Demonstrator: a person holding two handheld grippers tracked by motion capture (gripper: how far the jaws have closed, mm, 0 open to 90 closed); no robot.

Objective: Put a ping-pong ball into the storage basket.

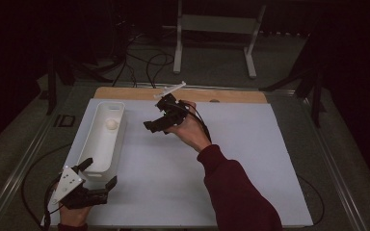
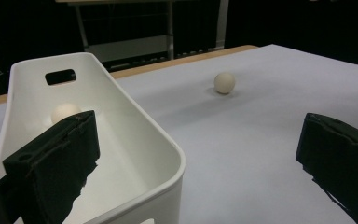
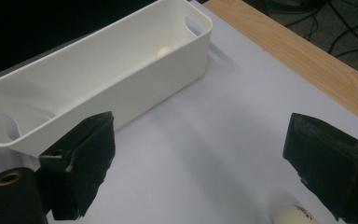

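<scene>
A long white bin (image 1: 102,144) stands at the left of the white mat, with one cream ball (image 1: 111,123) inside near its far end. My left gripper (image 1: 100,172) is open at the bin's near end. In the left gripper view the bin's rim (image 2: 168,144) lies between the jaws of the left gripper (image 2: 198,144), and the ball in the bin (image 2: 64,112) shows past the left jaw. A second ball (image 2: 224,82) lies on the mat farther off. My right gripper (image 1: 155,115) hovers open right of the bin. That second ball (image 3: 296,215) sits low between the jaws of the right gripper (image 3: 205,140), close to the right one.
The white mat (image 1: 250,159) covers most of the table, and a wooden strip (image 1: 231,96) runs along its far edge. Behind the table stand a white frame (image 1: 217,24) and loose cables (image 1: 144,62) on the floor. A person's sleeve (image 1: 236,192) crosses the mat's front right.
</scene>
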